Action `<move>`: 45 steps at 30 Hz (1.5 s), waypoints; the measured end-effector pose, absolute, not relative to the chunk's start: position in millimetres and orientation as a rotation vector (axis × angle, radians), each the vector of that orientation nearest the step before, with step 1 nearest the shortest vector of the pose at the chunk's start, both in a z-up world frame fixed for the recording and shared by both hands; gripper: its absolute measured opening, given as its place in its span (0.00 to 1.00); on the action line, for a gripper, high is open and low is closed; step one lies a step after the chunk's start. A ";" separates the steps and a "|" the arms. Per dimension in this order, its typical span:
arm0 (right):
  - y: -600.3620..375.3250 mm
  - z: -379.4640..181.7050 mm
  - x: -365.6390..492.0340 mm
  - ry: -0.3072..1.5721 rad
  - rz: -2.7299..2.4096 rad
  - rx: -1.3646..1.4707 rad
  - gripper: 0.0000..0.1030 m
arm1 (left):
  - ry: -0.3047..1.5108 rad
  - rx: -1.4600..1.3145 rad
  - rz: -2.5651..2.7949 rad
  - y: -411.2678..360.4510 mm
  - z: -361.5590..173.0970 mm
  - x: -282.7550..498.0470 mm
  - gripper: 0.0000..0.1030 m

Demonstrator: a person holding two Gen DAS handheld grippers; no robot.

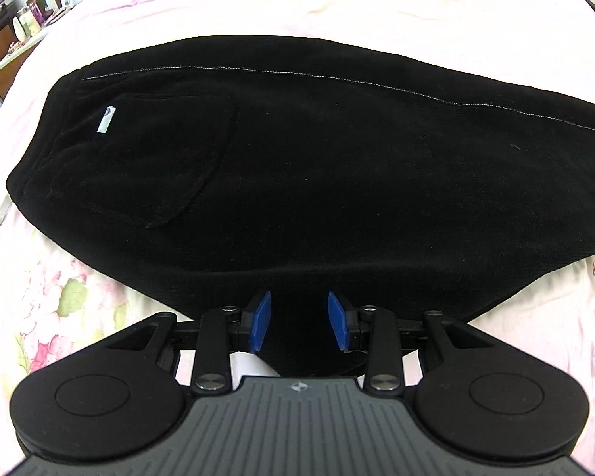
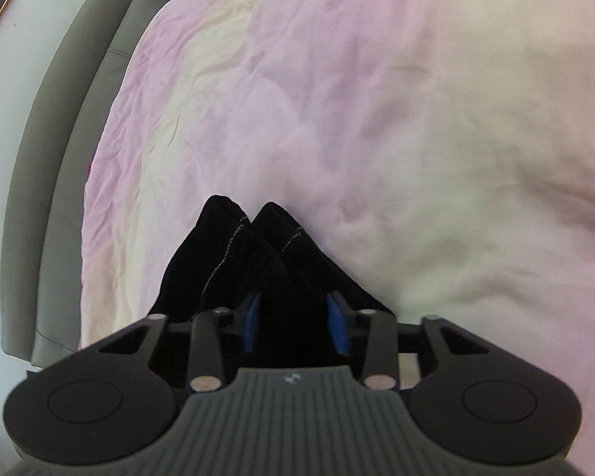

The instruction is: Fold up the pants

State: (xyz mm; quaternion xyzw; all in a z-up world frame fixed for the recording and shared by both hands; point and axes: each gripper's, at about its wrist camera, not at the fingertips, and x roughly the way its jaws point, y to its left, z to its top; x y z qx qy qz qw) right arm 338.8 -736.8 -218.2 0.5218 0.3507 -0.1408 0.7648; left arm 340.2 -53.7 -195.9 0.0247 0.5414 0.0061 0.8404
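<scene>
My left gripper (image 1: 299, 323) hangs parted at the lower-centre edge of the black pants (image 1: 297, 158) on the bed (image 1: 377, 8); my right gripper (image 2: 293, 325), also parted, straddles the cuffs (image 2: 250, 238). Next, I judge: clamp, fold over.

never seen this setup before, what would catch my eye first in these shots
The black pants fill the middle of the left wrist view, spread on a pink floral bedspread, with a small white tag near their left end. The left gripper hangs open at their near edge. In the right wrist view, the right gripper is open around two dark pant ends.
</scene>
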 end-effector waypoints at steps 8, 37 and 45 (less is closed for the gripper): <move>-730.9 -178.4 311.4 0.694 -0.347 1.019 0.08 | 1.131 0.079 -0.010 -57.5 -199.5 332.1 0.40; -737.5 -254.0 303.6 0.684 -0.298 1.223 0.36 | 0.968 -1.014 0.030 25.3 -261.3 283.4 0.22; -731.0 -184.6 305.3 0.663 -0.345 1.083 0.23 | 1.038 -0.791 0.025 20.2 -216.9 297.2 0.17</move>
